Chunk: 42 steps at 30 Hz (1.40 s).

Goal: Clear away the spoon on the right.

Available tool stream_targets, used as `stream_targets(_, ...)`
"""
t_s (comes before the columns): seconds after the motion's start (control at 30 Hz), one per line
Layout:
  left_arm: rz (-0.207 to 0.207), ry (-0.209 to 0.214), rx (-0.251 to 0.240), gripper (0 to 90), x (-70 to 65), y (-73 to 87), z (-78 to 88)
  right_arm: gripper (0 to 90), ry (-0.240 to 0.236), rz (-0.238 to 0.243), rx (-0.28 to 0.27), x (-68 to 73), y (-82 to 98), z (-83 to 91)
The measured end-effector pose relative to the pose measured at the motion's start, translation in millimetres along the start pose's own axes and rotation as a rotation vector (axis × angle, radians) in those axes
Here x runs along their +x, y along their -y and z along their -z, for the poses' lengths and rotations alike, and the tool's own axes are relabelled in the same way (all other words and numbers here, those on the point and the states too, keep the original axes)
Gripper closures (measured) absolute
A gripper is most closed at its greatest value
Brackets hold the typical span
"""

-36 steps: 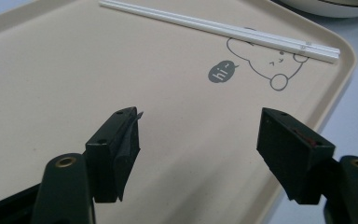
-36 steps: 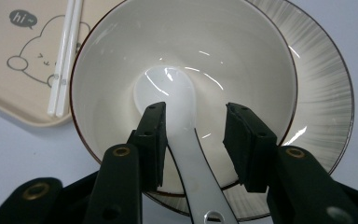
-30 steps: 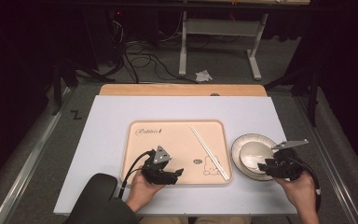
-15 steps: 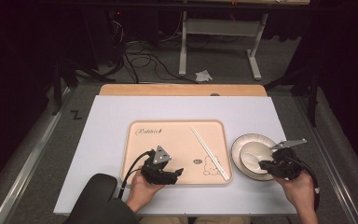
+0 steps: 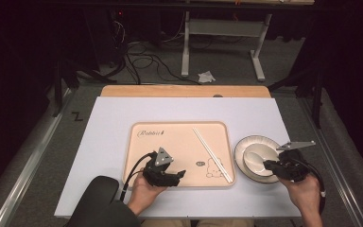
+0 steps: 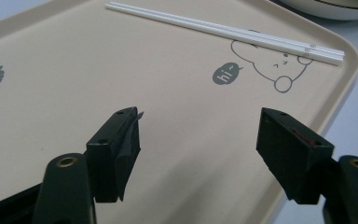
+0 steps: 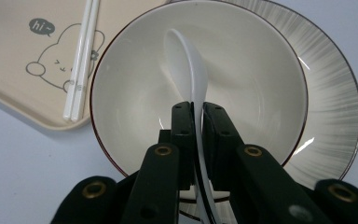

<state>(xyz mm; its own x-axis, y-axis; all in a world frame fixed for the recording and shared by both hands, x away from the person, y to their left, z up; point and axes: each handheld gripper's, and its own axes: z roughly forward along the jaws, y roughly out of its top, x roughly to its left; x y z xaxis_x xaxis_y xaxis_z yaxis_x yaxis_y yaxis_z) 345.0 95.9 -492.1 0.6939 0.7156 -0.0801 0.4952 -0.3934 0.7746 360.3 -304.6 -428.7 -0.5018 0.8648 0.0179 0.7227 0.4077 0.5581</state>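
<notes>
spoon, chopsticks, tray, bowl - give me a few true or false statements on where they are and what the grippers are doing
1. The right gripper is shut on the spoon. True.
2. The chopsticks lie in the bowl. False: they lie on the tray, across the bunny drawing.
3. The left gripper is open with nothing between its jaws. True.
4. The bowl stands on the tray. False: it sits on a plate, on the table beside the tray.
5. The spoon's scoop end is inside the bowl. True.
6. The left gripper is over the bowl. False: it is over the tray.
</notes>
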Motion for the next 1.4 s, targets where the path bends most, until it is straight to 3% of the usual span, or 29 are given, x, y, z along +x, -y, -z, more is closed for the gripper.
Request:
stream_targets(0.47, 0.003, -0.01, 0.0, 30.7, 0.3, 1.6, 3.1, 85.4, -0.008, 0.002, -0.097, 6.0, -7.6, 14.8)
stream_targets(0.7, 0.017, -0.026, -0.003, 30.7, 1.7, 3.9, 6.4, 85.5, -0.025, 0.01, -0.127, 5.5, -12.1, 13.7)
stream_targets(1.4, 0.064, -0.089, -0.008, 30.9, 7.0, 17.1, 23.5, 85.5, -0.09, 0.085, -0.13, 21.4, -40.8, -8.3)
